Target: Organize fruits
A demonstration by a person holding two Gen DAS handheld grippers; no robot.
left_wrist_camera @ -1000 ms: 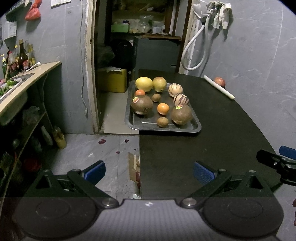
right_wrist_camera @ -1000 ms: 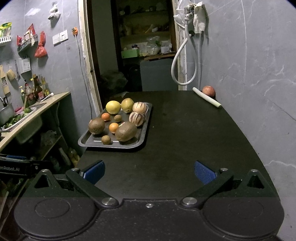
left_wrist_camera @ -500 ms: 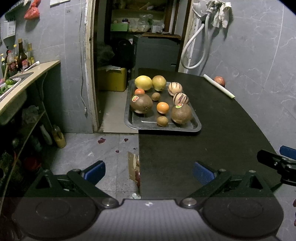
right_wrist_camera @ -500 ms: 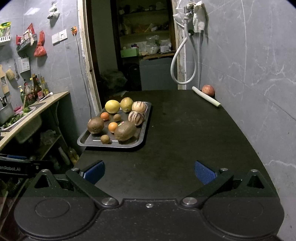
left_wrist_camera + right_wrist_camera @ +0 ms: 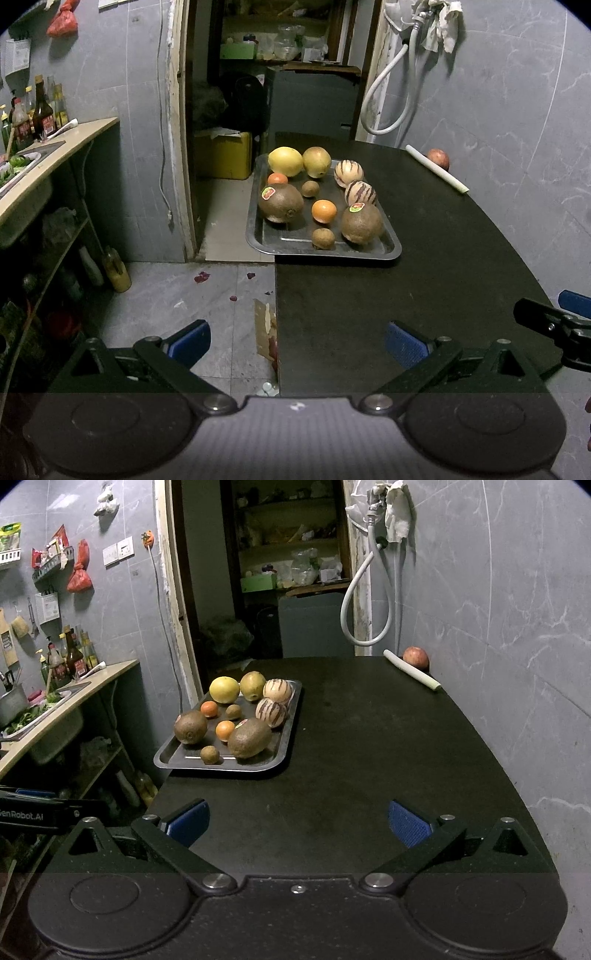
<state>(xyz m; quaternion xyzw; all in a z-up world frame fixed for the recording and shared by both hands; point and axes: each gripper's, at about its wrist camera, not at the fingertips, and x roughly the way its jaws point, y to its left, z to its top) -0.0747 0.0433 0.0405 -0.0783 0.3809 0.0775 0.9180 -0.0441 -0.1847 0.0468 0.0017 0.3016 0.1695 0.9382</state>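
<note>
A dark metal tray (image 5: 273, 249) (image 5: 166, 757) sits at the left edge of a black table (image 5: 424, 280) (image 5: 369, 760). It holds several fruits: a yellow citrus (image 5: 285, 161) (image 5: 224, 689), a pear (image 5: 316, 161), two striped melons (image 5: 360, 193) (image 5: 271, 712), two big brown fruits (image 5: 361, 223) (image 5: 249, 737), oranges (image 5: 324, 211) and small kiwis (image 5: 323, 238). A red apple (image 5: 438, 158) (image 5: 416, 657) lies apart at the far right by the wall. My left gripper (image 5: 297, 341) is open, low, over the table's near-left corner. My right gripper (image 5: 299, 821) is open above the near table.
A white leek-like stalk (image 5: 436, 173) (image 5: 412, 674) lies beside the apple. A counter with a sink and bottles (image 5: 40, 118) runs along the left wall. A doorway (image 5: 266, 92) opens behind the table. The grey wall (image 5: 517, 627) borders the table's right side.
Both views have shifted slightly; the tray sits a little lower and nearer in the frames. Both grippers stay open and nothing has been gripped.
</note>
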